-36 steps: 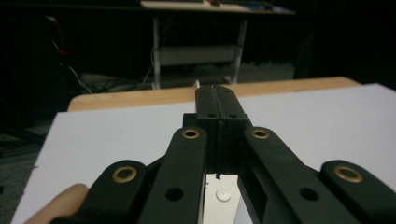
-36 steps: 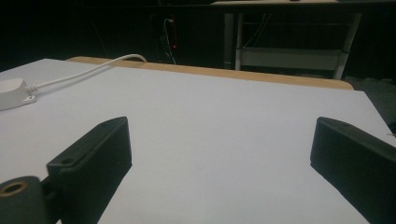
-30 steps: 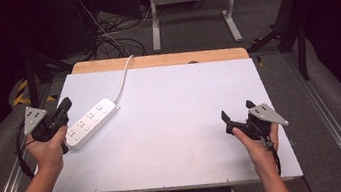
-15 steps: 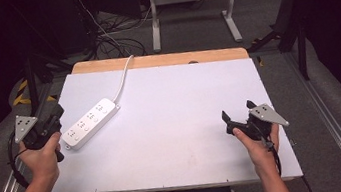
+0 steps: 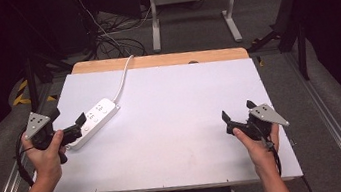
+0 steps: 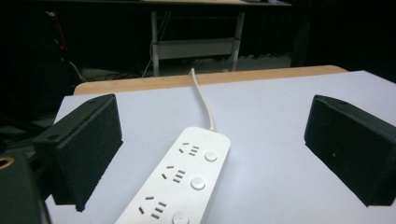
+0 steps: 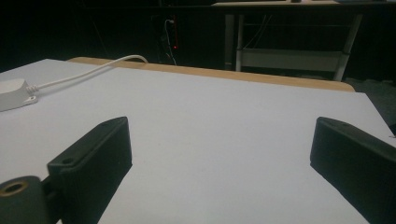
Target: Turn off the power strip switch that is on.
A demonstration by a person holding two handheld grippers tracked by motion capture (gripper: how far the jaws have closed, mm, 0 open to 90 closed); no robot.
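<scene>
A white power strip [image 5: 95, 120] lies at the left of the white tabletop [image 5: 184, 99], and its cable [image 5: 123, 77] runs off over the far wooden edge. My left gripper [image 5: 68, 118] points at the strip's near end; its jaws have just been opening and now stand wide. In the left gripper view the strip [image 6: 182, 182] lies on the table between the jaws of the left gripper [image 6: 217, 142], and neither pad touches it. My right gripper [image 5: 239, 111] rests at the right of the table, open, with bare table between its jaws in the right gripper view [image 7: 219, 158].
The strip's far end [image 7: 11, 93] and cable show at the left of the right gripper view. A wooden strip [image 5: 163, 59] borders the table's far edge. Beyond it are a white metal frame [image 5: 191, 7] and loose cables on the dark floor.
The left gripper's jaws were together and now stand wide apart at the strip's near end. The left hand has shifted slightly. The right hand has not moved.
</scene>
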